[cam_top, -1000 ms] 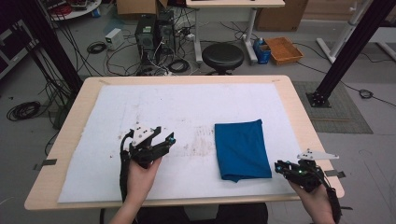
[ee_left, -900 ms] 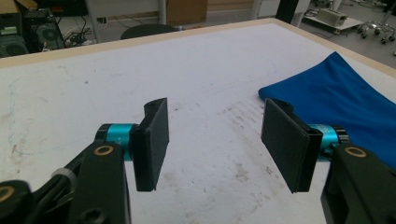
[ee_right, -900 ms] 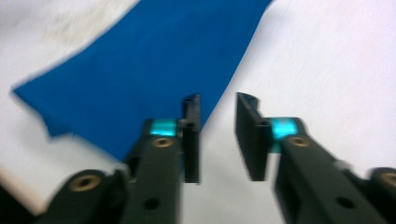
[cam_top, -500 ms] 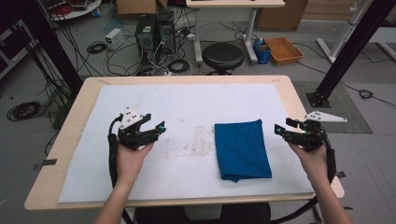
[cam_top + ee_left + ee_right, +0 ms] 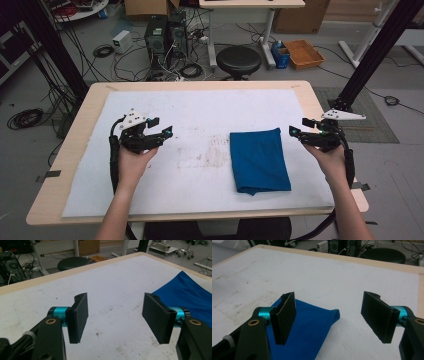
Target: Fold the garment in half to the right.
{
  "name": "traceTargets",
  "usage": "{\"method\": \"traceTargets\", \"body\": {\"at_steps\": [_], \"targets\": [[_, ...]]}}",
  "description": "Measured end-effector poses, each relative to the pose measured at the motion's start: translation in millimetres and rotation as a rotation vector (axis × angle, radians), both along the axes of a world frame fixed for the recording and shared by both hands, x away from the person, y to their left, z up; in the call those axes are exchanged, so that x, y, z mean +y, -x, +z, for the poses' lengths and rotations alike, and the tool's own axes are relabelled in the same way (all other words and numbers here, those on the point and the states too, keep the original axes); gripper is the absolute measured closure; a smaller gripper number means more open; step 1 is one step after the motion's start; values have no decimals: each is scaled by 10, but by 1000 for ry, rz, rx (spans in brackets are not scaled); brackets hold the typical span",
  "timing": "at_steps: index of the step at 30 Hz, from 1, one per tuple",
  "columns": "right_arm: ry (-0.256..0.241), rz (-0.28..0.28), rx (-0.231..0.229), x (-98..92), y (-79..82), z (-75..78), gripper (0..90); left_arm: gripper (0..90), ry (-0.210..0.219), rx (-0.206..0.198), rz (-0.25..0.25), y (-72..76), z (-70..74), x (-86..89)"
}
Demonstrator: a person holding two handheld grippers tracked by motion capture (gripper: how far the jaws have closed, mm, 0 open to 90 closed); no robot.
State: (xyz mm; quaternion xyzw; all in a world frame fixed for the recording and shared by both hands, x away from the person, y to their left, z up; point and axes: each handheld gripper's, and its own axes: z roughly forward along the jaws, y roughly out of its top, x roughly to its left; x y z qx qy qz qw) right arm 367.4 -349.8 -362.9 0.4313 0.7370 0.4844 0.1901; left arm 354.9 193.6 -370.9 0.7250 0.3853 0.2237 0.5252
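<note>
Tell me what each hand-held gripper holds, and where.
Nothing. Left hand-held gripper and right hand-held gripper are both open and empty; the blue cloth lies untouched.

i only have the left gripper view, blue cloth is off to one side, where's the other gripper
Observer: The right gripper hovers just off the blue cloth's far side, near the table's right edge.
Operator: open or shut
Observer: Open; its fingers stand wide apart with nothing between them.
Operator: is the cloth flat or bunched
Observer: Folded into a neat rectangle, lying flat on the white sheet.
</note>
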Motion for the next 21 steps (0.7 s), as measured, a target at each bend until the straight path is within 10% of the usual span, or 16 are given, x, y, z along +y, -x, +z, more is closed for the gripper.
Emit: {"method": "traceTargets", "body": {"at_steps": [21], "targets": [[-5,-8,19,-27,-28,-33,272,377,2,36,-22,41,-80,33]]}}
